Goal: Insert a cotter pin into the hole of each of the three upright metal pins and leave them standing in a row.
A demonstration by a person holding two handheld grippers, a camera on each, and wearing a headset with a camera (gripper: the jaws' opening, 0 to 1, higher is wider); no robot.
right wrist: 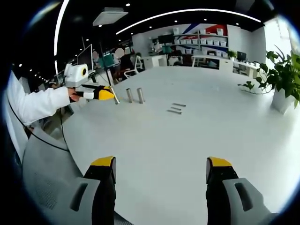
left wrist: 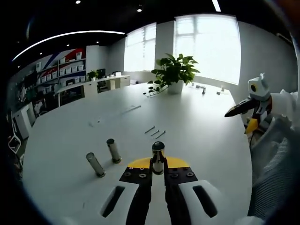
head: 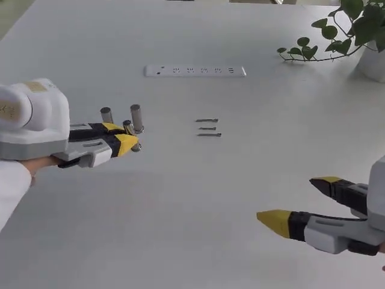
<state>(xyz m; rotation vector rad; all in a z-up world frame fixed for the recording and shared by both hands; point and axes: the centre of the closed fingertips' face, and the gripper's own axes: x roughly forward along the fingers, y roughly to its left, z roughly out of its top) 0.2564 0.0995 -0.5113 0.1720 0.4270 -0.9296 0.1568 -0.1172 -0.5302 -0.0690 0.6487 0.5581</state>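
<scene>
My left gripper (head: 128, 138) is shut on one metal pin (left wrist: 158, 154), which stands upright between the yellow tips. Just beyond it, two more metal pins (head: 106, 114) (head: 136, 117) stand on the white table; in the left gripper view these two pins (left wrist: 95, 165) (left wrist: 114, 150) lie to the left of the jaws. Three cotter pins (head: 207, 127) lie side by side near the table's middle, to the right of the metal pins. My right gripper (head: 298, 201) hovers open at the lower right, holding nothing. In its own view the right gripper (right wrist: 161, 162) faces the cotter pins (right wrist: 176, 108) from a distance.
A white power strip (head: 195, 71) lies further back on the table (head: 180, 198). A potted plant (head: 355, 27) stands at the back right corner. A person's white sleeve (right wrist: 37, 103) reaches in behind the left gripper.
</scene>
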